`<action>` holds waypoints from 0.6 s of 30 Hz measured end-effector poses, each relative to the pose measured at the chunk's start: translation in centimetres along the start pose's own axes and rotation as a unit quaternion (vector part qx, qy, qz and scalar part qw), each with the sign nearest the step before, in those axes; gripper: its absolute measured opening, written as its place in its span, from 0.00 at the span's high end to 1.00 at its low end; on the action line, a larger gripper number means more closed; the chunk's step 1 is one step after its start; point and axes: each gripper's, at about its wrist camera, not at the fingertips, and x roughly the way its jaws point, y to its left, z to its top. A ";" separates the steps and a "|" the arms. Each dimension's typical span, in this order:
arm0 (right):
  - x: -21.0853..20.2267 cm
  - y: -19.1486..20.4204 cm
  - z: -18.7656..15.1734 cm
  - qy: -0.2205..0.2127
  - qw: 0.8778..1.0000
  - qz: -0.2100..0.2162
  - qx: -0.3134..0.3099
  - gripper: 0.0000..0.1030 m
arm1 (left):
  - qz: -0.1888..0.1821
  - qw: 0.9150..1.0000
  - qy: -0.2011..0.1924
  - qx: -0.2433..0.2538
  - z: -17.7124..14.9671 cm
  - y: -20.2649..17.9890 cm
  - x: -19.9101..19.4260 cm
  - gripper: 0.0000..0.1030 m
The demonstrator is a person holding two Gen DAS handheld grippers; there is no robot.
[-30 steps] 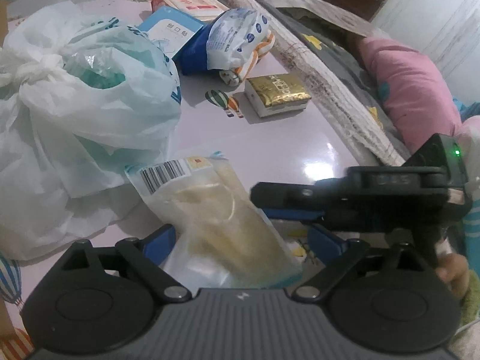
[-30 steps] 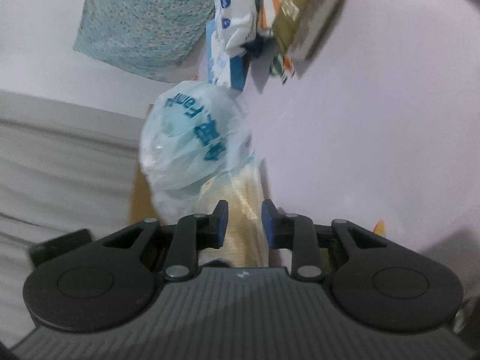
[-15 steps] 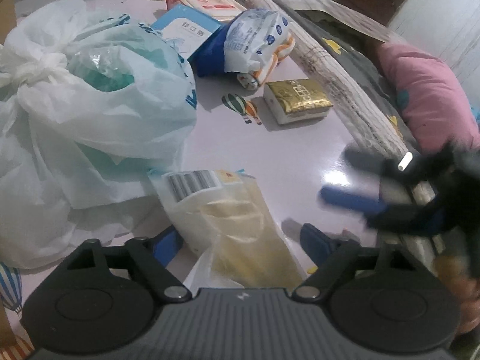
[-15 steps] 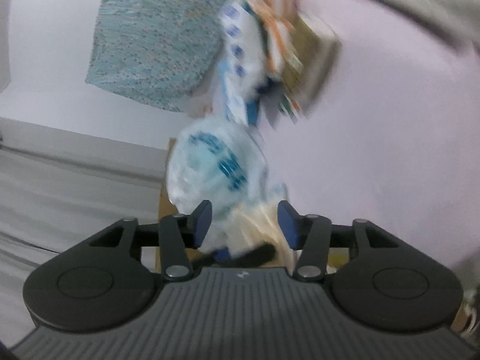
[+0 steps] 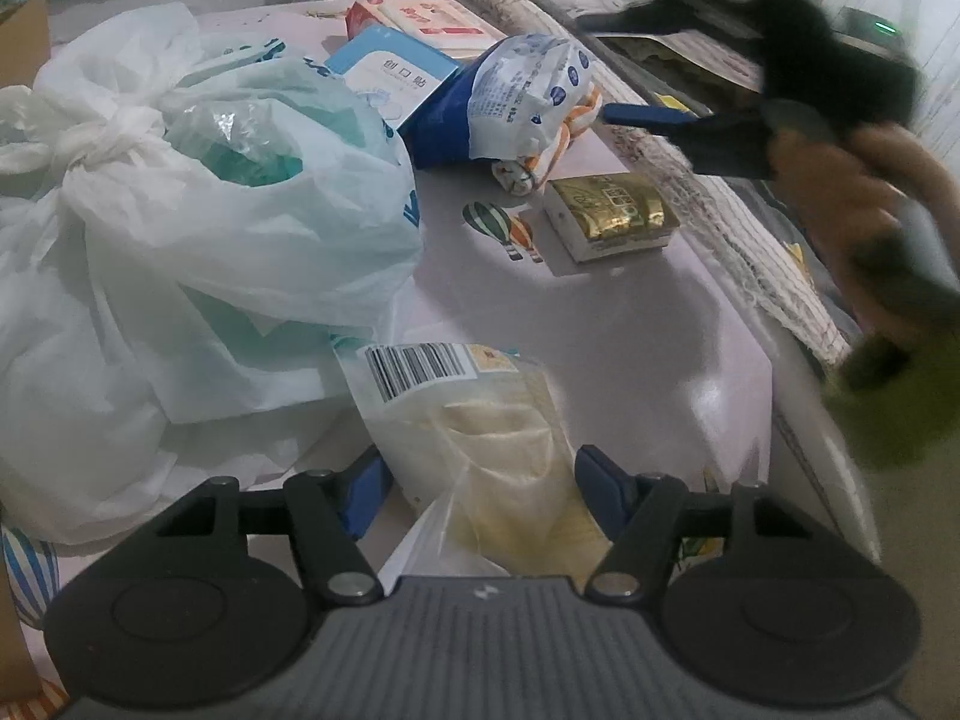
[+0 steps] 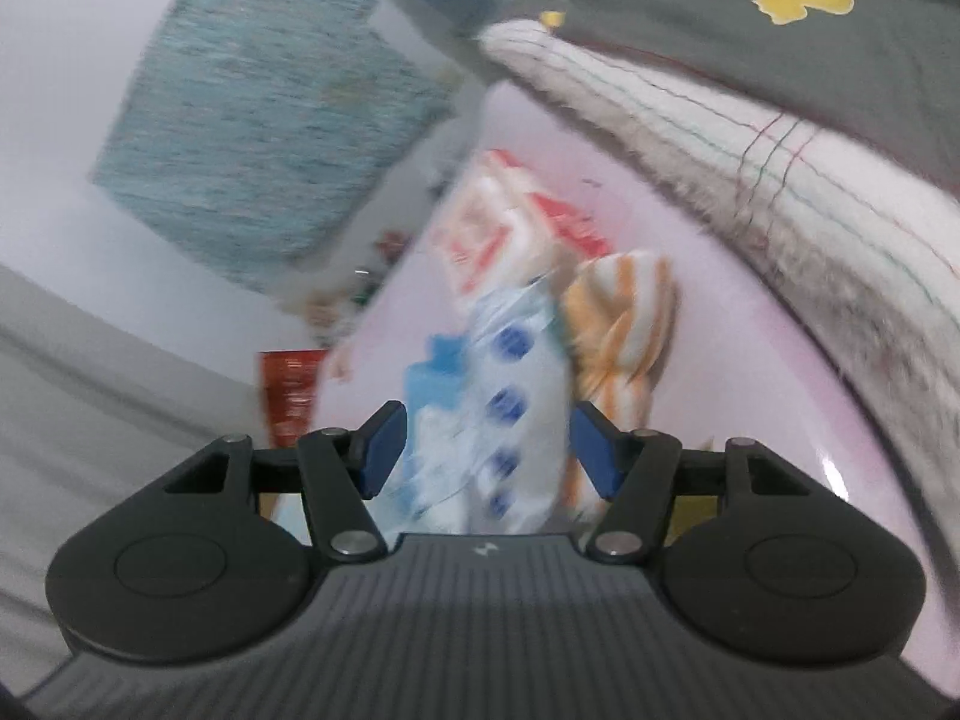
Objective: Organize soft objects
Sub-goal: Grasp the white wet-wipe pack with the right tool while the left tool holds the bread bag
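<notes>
A clear packet of cream cloth with a barcode label [image 5: 480, 438] lies on the lilac sheet [image 5: 630, 330], its near end between the fingers of my left gripper [image 5: 483, 492]. The jaws are closing; a narrow gap still shows at the left pad. My right gripper [image 5: 618, 66], blurred and held by a hand, hangs at the upper right over the far pile. In the right wrist view the right gripper [image 6: 487, 450] is opening and holds nothing. Beyond it lie a white packet with blue dots [image 6: 504, 408] and an orange-striped cloth [image 6: 618, 324].
A knotted white plastic bag [image 5: 180, 228] fills the left. Behind lie a blue box [image 5: 396, 78], a red-and-white pack [image 5: 420, 18] and a gold pack [image 5: 612, 216]. A fringed rolled blanket [image 5: 732, 222] borders the sheet on the right.
My right gripper let go of the cream packet, opened, and swung up and away to the far pile. My left gripper's jaws narrowed around the packet.
</notes>
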 end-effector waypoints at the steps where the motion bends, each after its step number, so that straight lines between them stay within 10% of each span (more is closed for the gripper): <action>1: 0.9 -0.2 0.5 0.006 1.000 -0.010 0.004 0.42 | 0.000 1.000 -0.001 0.003 -0.1 0.0 0.0 0.34; 12: 5.5 0.9 1.0 0.032 0.999 -0.034 -0.006 0.46 | -0.004 1.000 -0.001 0.005 -0.1 0.1 -0.1 0.39; 18: 6.0 2.2 -0.3 0.023 0.998 -0.051 -0.022 0.64 | -0.015 1.000 0.003 -0.008 0.0 0.4 -0.2 0.48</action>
